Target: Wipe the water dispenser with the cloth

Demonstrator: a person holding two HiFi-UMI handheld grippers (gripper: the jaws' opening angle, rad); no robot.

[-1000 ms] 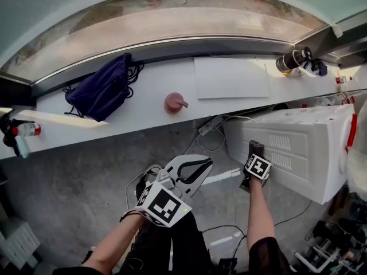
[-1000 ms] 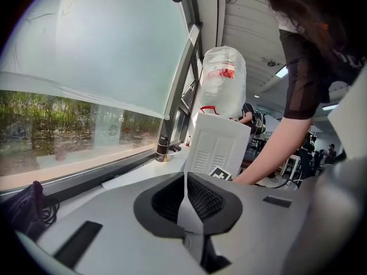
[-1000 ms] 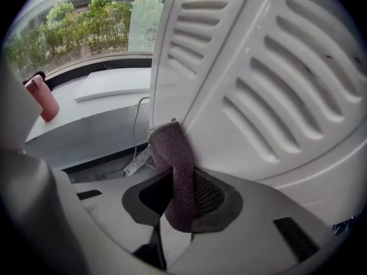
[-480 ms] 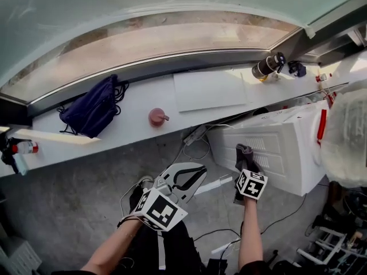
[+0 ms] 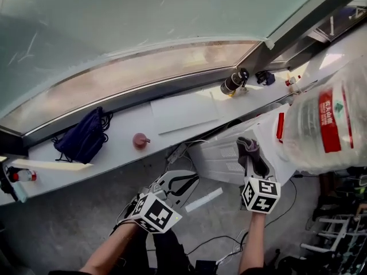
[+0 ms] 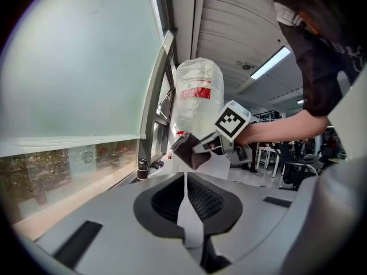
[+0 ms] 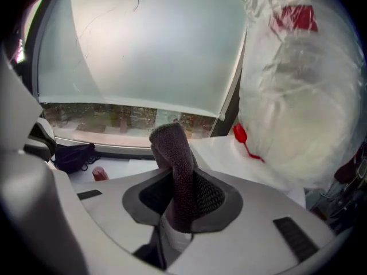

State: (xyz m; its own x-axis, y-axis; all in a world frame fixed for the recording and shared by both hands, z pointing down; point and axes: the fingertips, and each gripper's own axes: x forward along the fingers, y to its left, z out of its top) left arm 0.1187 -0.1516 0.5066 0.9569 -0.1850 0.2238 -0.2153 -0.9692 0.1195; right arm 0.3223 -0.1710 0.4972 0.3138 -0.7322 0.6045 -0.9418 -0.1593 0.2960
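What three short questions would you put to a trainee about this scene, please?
1. Which gripper holds the dark cloth?
2. True or false: the left gripper has its jaws shut with nothing between them.
3. Where does the blue bag lie? A: on the white window ledge. B: on the water dispenser. C: on the floor.

Key: 1, the right gripper. 2, true. 3, A.
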